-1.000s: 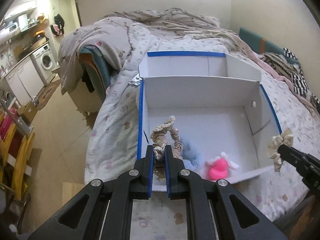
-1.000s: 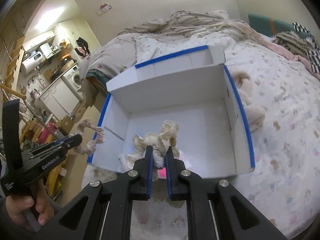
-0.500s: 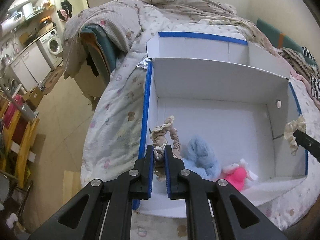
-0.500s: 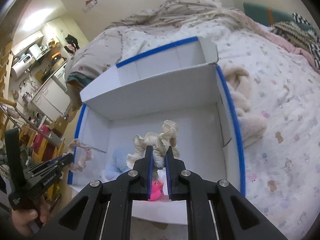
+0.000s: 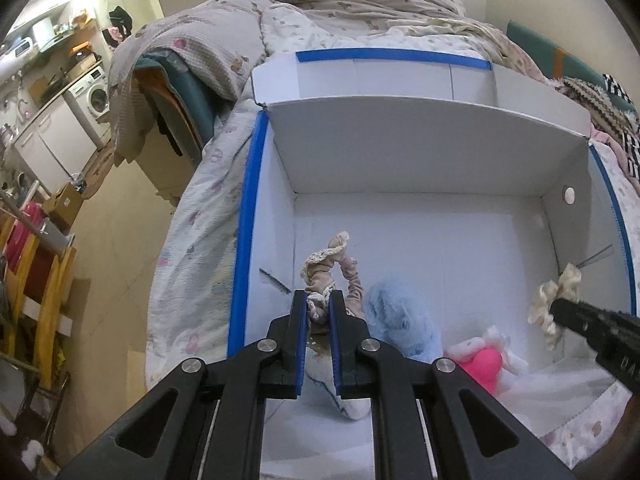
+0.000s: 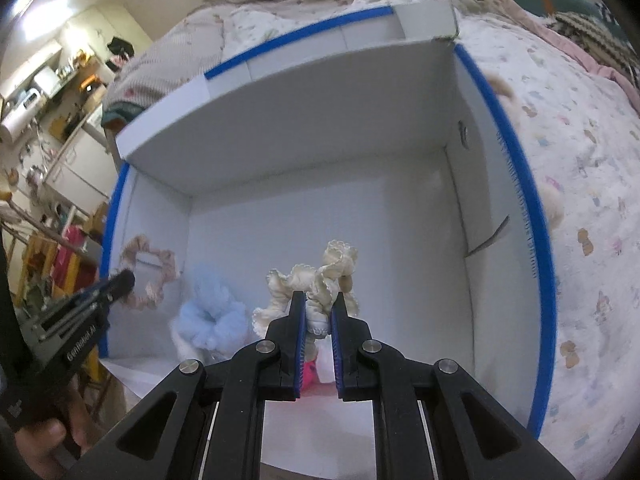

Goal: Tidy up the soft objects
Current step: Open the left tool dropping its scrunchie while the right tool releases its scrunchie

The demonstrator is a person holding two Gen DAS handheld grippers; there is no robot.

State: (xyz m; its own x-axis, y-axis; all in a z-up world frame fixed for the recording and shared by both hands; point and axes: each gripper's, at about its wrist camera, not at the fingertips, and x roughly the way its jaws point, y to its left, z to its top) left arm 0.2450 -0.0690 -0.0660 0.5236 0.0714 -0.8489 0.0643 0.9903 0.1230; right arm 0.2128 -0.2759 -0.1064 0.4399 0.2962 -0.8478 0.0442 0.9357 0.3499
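My left claw [image 5: 318, 307] pinches the tan scrunchie [image 5: 334, 270] and my right claw [image 6: 319, 307] pinches the cream scrunchie [image 6: 316, 280], both over the white box [image 5: 420, 152]; if I let go too near its blue-edged wall, one could flop outside

Small home studio, rumpled bed [image 5: 360, 12], washing machine [image 5: 96, 98], kitchen counter [image 5: 48, 52]
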